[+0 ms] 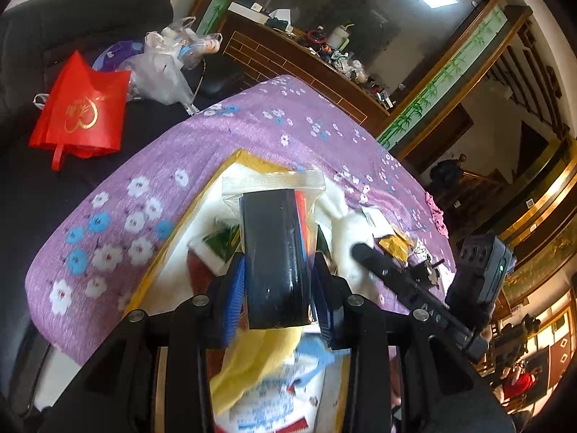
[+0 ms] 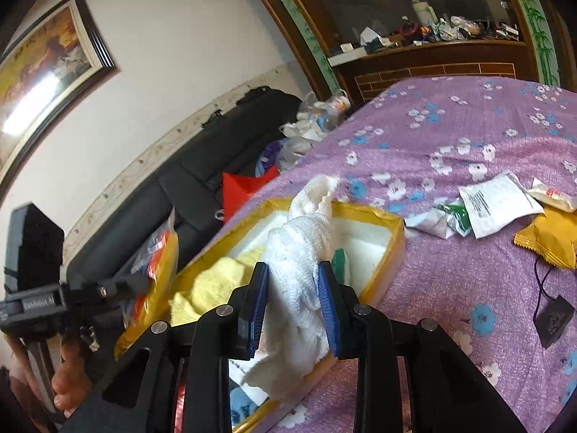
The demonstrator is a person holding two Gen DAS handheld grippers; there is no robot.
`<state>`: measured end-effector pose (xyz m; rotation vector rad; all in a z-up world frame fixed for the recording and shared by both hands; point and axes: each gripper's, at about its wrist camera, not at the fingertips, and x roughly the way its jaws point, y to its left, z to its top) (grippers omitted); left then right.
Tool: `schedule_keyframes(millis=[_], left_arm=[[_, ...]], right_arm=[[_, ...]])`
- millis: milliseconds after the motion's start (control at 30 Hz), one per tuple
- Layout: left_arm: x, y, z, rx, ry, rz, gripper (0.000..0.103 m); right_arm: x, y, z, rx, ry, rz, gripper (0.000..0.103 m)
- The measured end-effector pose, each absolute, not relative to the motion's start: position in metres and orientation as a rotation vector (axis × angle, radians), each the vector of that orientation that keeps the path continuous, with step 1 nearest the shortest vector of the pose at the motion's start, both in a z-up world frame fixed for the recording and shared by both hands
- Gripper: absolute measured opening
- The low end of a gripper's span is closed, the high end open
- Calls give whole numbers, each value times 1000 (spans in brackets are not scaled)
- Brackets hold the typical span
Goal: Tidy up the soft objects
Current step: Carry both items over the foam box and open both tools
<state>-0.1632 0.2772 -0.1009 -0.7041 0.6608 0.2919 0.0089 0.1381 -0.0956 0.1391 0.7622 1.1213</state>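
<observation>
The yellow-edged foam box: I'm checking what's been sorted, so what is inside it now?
In the foam box, a yellow cloth and a green packet show. The white towel held by the right gripper covers the middle, so anything under it cannot be seen.

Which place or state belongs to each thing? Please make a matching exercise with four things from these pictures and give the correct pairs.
Things:
1. white cloth
2. black packet in clear bag
3. yellow cloth
4. mustard snack packet

Places or states:
A. lying on the purple flowered cover, outside the box
B. gripped by the left hand-held gripper
C. lying inside the yellow-edged box
D. gripped by the right hand-held gripper

Pairs: 1-D, 2-B, 3-C, 4-A
</observation>
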Motion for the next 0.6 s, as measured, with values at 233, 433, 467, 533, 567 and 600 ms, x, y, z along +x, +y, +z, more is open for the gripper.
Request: schedule_keyframes(millis=[233,433,467,533,567,600], left_arm=[[-133,284,-121,-682,743,327,34],[-131,289,-129,-734,766,311,45],[-129,287,-130,-726,782,302,47],[-130,287,-128,-730,772,304,48],[-133,287,-127,-736,758,307,52],[-136,288,-124,-743,739,308,55]], right_arm=[[-1,136,-93,102,751,1100,32],[-1,130,-94,114,750,1092,34],[-1,130,-94,117,754,1093,35],[0,130,-94,117,760,1088,44],[-1,129,-93,120,762,1090,55],[-3,128,-92,126,754,1095,59]])
